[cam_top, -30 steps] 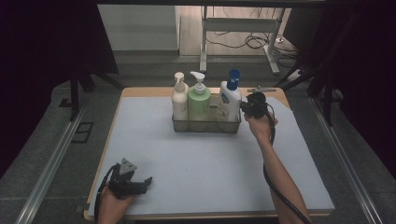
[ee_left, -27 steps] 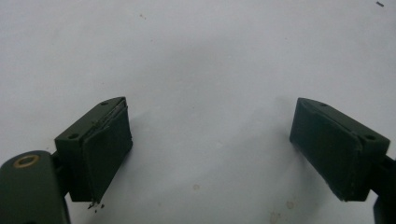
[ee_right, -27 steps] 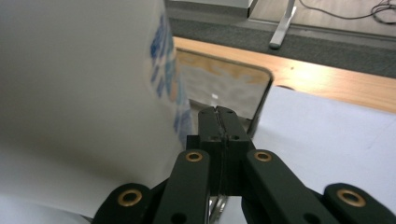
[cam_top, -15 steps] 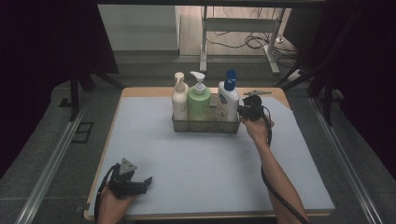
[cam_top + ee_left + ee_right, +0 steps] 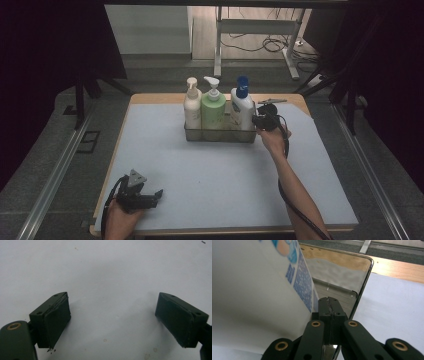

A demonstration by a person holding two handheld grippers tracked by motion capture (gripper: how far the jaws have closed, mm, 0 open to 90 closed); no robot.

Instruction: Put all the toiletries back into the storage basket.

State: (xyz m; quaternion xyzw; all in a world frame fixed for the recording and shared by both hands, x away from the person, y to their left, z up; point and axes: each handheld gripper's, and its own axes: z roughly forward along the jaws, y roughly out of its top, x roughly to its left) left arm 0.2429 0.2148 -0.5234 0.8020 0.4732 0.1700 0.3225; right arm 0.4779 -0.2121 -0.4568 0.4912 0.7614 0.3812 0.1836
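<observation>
A clear tray [image 5: 220, 135] stands at the far middle of the grey mat [image 5: 220, 175] that covers the table. It holds three bottles in a row: a cream pump bottle [image 5: 192, 107] at the left, a green pump bottle [image 5: 213, 107] in the middle, and a white bottle with a blue cap [image 5: 242, 107] at the right end.

The right gripper [image 5: 263, 121] sits at the tray's right end, just beside the white bottle. In the right gripper view its two jaws are pressed flat together, pad against pad, with nothing visible between the pads. The closed tips [image 5: 329, 305] lie against or just inside the tray's clear end wall [image 5: 359, 292], with the white bottle's printed side [image 5: 262, 290] close on the left. Whether the tips touch the bottle or the wall cannot be told.

The left gripper [image 5: 145, 197] rests near the front left corner of the mat, well apart from the tray. In the left gripper view its jaws stand wide apart, left pad [image 5: 56, 320] and right pad [image 5: 178, 323] over bare mat, holding nothing.
</observation>
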